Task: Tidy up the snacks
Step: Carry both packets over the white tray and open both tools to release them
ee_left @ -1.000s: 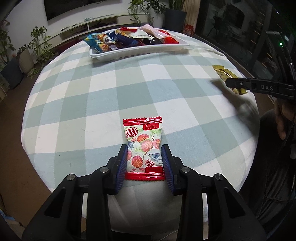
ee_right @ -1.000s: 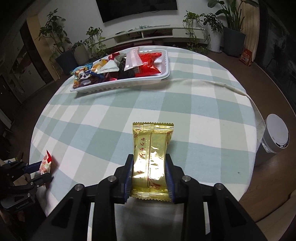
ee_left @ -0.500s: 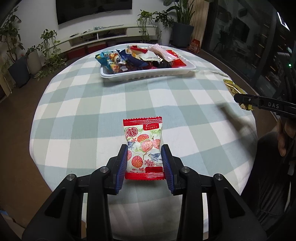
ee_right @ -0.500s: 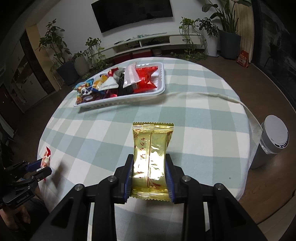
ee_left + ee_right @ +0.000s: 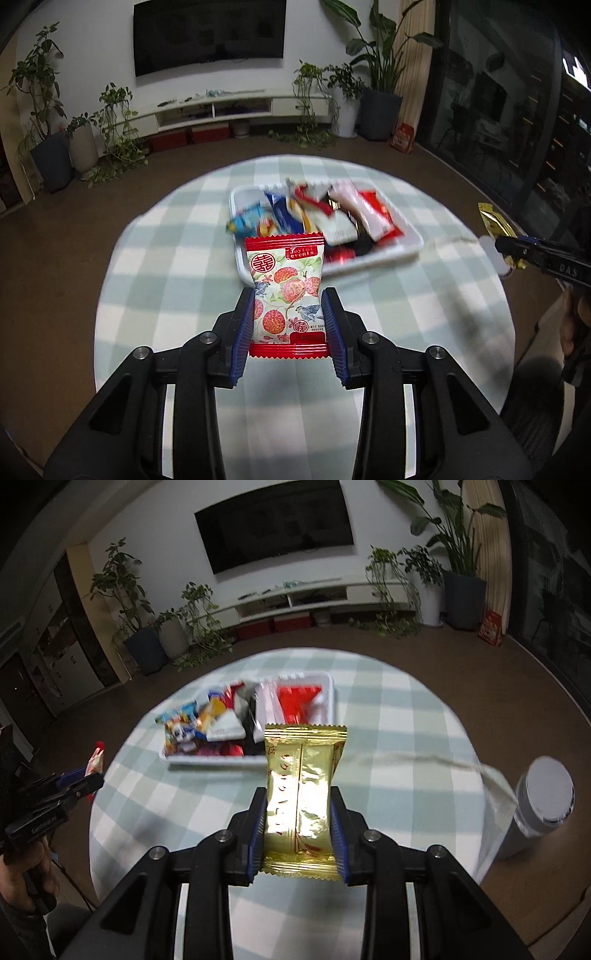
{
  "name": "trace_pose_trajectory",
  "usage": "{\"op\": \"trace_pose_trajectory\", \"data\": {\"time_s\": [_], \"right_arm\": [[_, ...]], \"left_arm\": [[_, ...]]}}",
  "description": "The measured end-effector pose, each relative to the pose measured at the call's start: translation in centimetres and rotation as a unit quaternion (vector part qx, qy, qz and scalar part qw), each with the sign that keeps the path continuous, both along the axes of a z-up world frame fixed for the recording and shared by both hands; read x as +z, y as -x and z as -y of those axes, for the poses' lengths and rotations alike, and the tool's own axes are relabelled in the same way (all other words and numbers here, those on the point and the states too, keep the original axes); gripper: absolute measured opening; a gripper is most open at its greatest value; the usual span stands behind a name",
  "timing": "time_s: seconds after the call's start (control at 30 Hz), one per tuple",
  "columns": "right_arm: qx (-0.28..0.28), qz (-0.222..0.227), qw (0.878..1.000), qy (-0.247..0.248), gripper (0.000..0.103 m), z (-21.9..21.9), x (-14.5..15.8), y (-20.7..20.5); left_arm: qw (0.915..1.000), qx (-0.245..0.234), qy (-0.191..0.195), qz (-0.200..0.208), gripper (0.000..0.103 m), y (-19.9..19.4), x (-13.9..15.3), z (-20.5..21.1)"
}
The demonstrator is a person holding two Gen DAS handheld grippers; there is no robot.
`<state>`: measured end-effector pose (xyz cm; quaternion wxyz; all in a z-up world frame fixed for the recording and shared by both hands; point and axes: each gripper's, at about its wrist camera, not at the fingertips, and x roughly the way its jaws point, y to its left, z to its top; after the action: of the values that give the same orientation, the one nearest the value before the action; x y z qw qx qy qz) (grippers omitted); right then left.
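Note:
My left gripper (image 5: 288, 325) is shut on a red and white lychee snack packet (image 5: 286, 291), held up above the round checked table (image 5: 184, 295). My right gripper (image 5: 299, 819) is shut on a gold foil snack packet (image 5: 301, 794), also lifted above the table. A white tray (image 5: 388, 254) full of mixed snack packets sits at the far side of the table; it also shows in the right wrist view (image 5: 207, 762). Each gripper shows in the other's view: the right one (image 5: 517, 247) at the right edge, the left one (image 5: 74, 786) at the left edge.
A grey cylindrical bin (image 5: 535, 812) stands on the floor to the right of the table. Beyond the table are a TV (image 5: 208, 33), a low white TV bench (image 5: 229, 110) and several potted plants (image 5: 51, 147). A fold in the tablecloth (image 5: 424, 760) runs toward the right edge.
Both grippers have risen and pulled back from the table with their packets, so the table and tray look smaller and farther. Both grips are unchanged.

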<state>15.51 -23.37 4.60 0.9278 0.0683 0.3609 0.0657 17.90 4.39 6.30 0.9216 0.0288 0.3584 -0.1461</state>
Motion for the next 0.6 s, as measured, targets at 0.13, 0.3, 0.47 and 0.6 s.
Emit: {"op": "trace_pose_trajectory", "data": {"time_s": [0.13, 0.3, 0.47, 0.6], "right_arm": [[0.022, 0.022, 0.999, 0.016, 0.034, -1.6, 2.4, -3.7], [0.041, 0.016, 0.999, 0.020, 0.034, -3.9, 3.2, -9.7], [0.056, -0.010, 0.998, 0.021, 0.034, -5.9, 1.4, -15.3], [0.072, -0.034, 0.996, 0.043, 0.034, -7.7, -0.9, -18.7]], "left_arm": [[1.0000, 0.004, 0.002, 0.008, 0.034, -4.3, 1.9, 0.3], [1.0000, -0.002, -0.002, -0.007, 0.034, -10.4, 2.2, 1.2], [0.9997, -0.003, -0.008, -0.023, 0.034, -16.0, 0.7, 2.6], [0.9993, -0.005, -0.009, -0.036, 0.034, -18.9, -1.5, 3.8]]}}
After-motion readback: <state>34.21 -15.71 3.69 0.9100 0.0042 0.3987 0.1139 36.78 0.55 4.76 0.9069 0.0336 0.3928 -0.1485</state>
